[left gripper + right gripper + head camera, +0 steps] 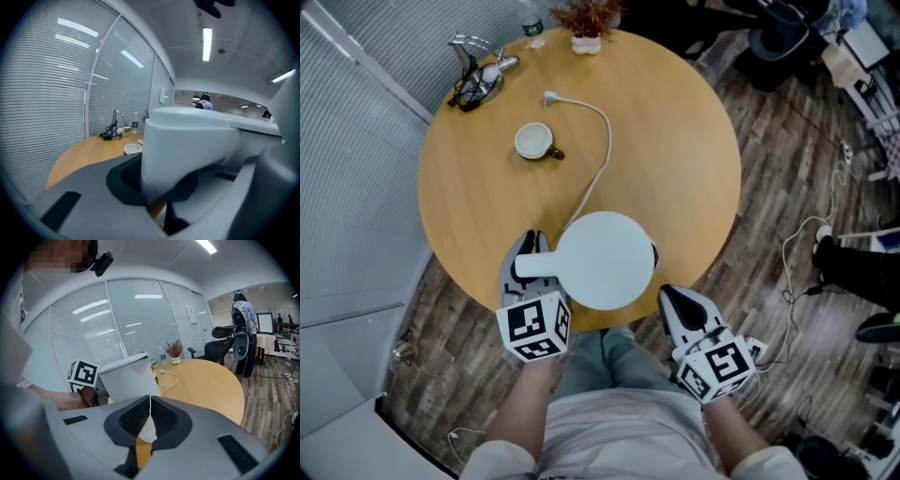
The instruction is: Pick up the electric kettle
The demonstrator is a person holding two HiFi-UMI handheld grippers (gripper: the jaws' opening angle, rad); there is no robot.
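Note:
The white electric kettle [605,258] is seen from above over the near edge of the round wooden table [675,141]. Its handle [534,264] sticks out to the left. My left gripper [530,246] is shut on that handle, and in the left gripper view the handle [187,140] fills the space between the jaws. My right gripper [675,300] hangs just off the table edge to the kettle's right, shut with nothing in it. In the right gripper view its pads [161,416] meet, and the kettle [129,376] stands behind them. The kettle's underside is hidden.
A white cord [598,150] runs from the kettle to a loose plug. Farther back are a white cup [533,141], a metal stand with dark cables [478,70], a bottle [531,26] and a potted plant [587,42]. Cables lie on the floor [811,244] at right.

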